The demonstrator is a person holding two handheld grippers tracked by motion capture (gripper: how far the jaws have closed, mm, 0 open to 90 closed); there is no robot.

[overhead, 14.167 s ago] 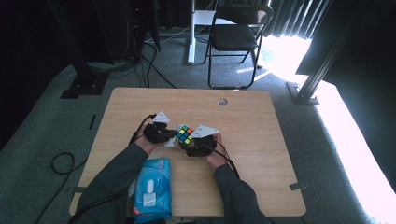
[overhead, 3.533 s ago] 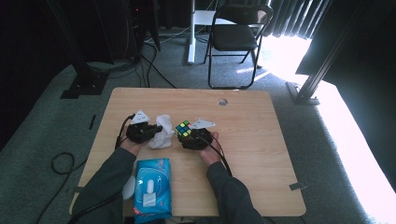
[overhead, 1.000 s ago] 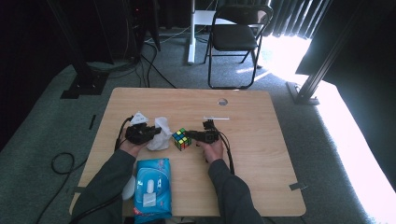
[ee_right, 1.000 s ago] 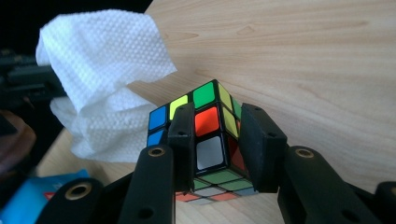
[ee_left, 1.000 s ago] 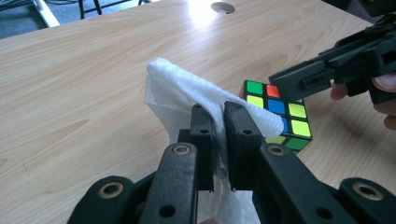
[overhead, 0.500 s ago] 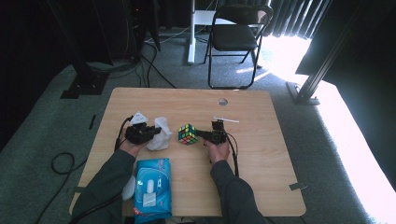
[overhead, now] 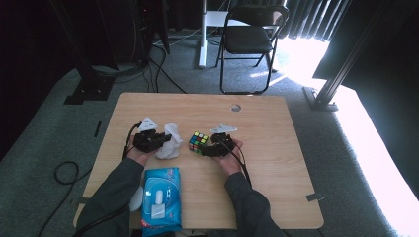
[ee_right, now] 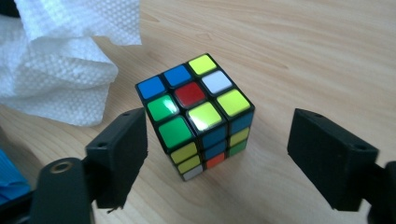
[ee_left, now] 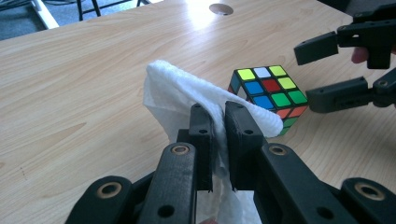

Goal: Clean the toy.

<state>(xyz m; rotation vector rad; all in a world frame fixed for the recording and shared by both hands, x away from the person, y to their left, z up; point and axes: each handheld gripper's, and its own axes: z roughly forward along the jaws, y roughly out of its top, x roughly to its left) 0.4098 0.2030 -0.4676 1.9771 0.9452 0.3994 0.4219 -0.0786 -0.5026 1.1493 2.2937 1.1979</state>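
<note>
A scrambled colour cube point(overhead: 198, 141) point(ee_left: 268, 96) point(ee_right: 201, 113) rests on the wooden table point(overhead: 276, 123) near its middle. My right gripper point(overhead: 206, 149) point(ee_right: 215, 161) is open, one jaw on each side of the cube's near part, apart from it. It also appears at the right of the left gripper view point(ee_left: 322, 70). To the cube's left, my left gripper point(overhead: 165, 139) point(ee_left: 217, 135) is shut on a crumpled white wipe point(overhead: 168, 142) point(ee_left: 187, 100) point(ee_right: 60, 60), which bulges up toward the cube.
A blue pack of wipes point(overhead: 160, 195) lies at the table's near edge between the forearms. A round cable hole point(overhead: 235, 107) point(ee_left: 222, 8) sits near the far edge. A black folding chair point(overhead: 252, 39) stands on the carpet beyond.
The right gripper let go of the cube, which now rests on the table, and its jaws stand open around it. The left gripper has kept the wipe and barely moved.
</note>
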